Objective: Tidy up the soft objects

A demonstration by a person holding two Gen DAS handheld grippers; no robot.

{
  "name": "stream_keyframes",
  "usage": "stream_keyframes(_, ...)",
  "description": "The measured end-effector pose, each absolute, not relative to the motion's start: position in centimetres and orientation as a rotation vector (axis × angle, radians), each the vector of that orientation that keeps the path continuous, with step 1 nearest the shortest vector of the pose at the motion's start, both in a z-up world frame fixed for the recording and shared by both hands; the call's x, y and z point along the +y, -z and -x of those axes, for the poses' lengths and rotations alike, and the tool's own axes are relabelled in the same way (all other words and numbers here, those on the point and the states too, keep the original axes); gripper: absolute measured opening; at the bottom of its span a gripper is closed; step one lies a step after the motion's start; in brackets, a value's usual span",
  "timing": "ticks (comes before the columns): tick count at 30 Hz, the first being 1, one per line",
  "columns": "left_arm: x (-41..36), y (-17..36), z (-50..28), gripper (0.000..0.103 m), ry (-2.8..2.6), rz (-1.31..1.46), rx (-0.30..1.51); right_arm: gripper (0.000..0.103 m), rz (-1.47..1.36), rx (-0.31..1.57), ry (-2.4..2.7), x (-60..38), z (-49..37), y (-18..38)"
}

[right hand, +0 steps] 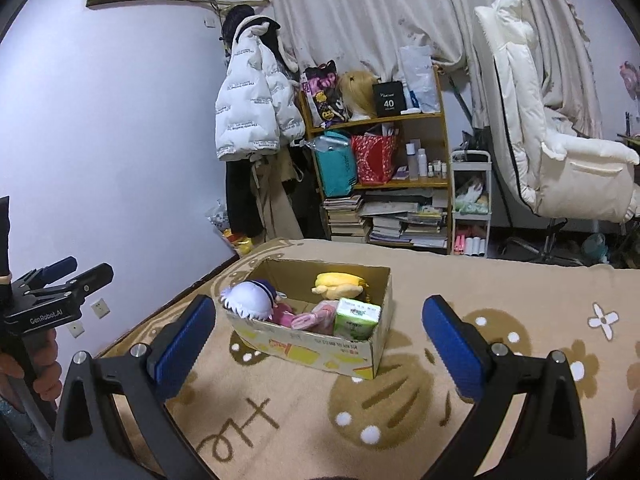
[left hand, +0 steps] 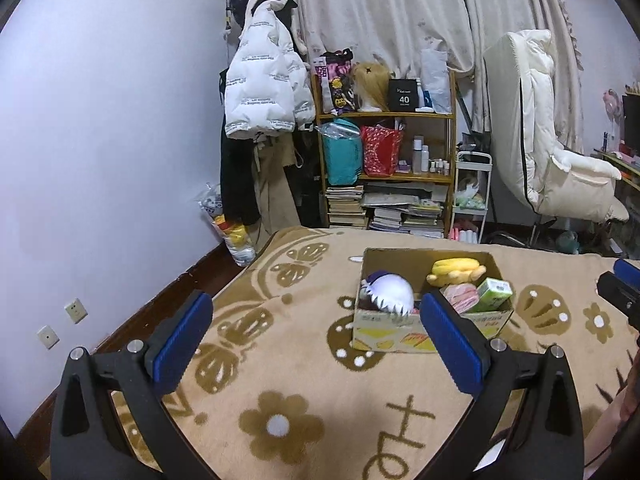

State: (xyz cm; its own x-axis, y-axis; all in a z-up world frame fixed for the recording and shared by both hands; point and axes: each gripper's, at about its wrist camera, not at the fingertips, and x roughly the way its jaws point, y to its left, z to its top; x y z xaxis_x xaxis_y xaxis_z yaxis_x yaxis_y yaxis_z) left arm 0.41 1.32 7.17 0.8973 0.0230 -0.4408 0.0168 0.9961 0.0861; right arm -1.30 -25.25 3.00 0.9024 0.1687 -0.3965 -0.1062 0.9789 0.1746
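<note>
An open cardboard box [left hand: 424, 336] [right hand: 320, 350] sits on the tan patterned blanket [left hand: 300, 408] [right hand: 420, 400]. Inside lie a white-haired plush doll [left hand: 390, 294] [right hand: 248, 300], a yellow plush [left hand: 456, 270] [right hand: 340, 282], a pink soft item [left hand: 462, 296] [right hand: 316, 314] and a green tissue pack [left hand: 494, 292] [right hand: 356, 320]. My left gripper [left hand: 316, 336] is open and empty, held above the blanket just in front of the box. My right gripper [right hand: 320, 344] is open and empty, also in front of the box. Each gripper shows at the edge of the other's view [left hand: 620, 292] [right hand: 60, 280].
A wooden shelf [left hand: 384, 144] [right hand: 376, 152] with bags, bottles and stacked books stands beyond the bed. A white jacket [left hand: 260, 84] hangs at the wall on the left. A white padded chair [left hand: 560, 160] and a small white cart [left hand: 472, 196] stand on the right.
</note>
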Motion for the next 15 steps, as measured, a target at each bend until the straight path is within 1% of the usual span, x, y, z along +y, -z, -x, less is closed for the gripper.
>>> stream_keyframes(6,1.5,-6.1,0.8,0.102,-0.006,-0.118,0.422,0.103,-0.133,0.412,-0.125,-25.3,2.5,-1.1)
stream_keyframes(15,1.7,-3.7,0.1,0.102,0.023,-0.114,0.491,0.103,-0.086,0.483,-0.111,-24.8,1.3,1.4)
